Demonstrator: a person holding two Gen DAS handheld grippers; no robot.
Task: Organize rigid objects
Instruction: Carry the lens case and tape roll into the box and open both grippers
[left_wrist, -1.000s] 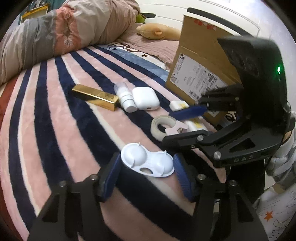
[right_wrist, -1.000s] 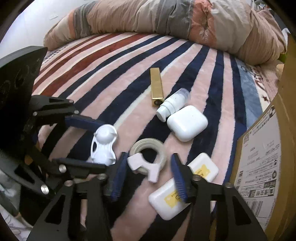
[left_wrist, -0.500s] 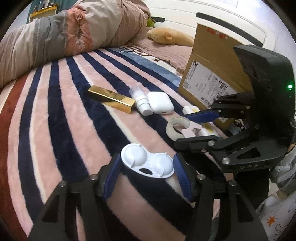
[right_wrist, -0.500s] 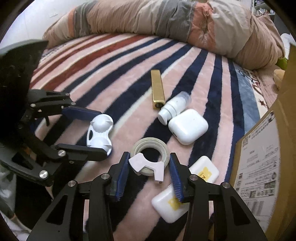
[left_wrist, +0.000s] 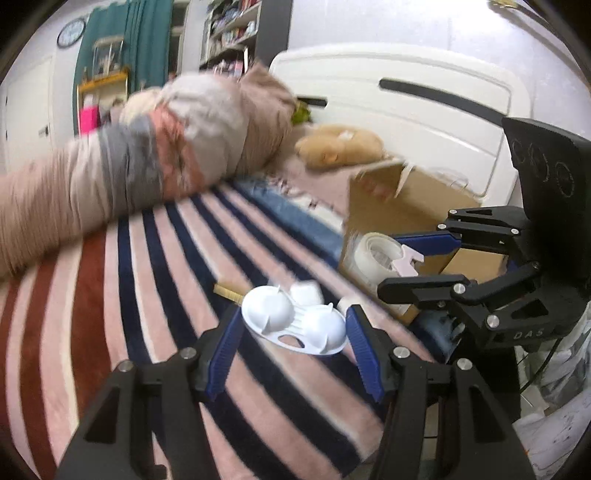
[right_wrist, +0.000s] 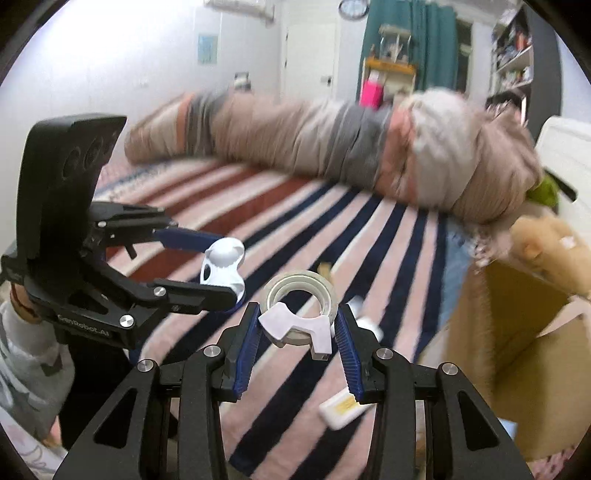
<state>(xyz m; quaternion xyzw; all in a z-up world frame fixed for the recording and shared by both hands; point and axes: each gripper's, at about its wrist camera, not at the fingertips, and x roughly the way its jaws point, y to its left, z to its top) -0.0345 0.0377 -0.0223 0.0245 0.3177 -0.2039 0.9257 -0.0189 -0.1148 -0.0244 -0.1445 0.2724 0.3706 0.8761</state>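
Left wrist view: the left gripper holds a white lens case clear of the striped bed, jaws pinching its two ends. To its right the right gripper carries a tape roll, jaws pinching its pale dispenser clip, in front of a cardboard box. The case is held only by its narrow rims, so it looks liable to twist out and drop if swung fast. The roll hangs off a small clip and could likely swivel or slip loose on the way to the box. The two grippers ride close together and risk knocking each other. Counted left to right: one case, one roll and one box. In the right wrist view one white bar lies on the bed beside the box; other small white pieces are too blurred to number.
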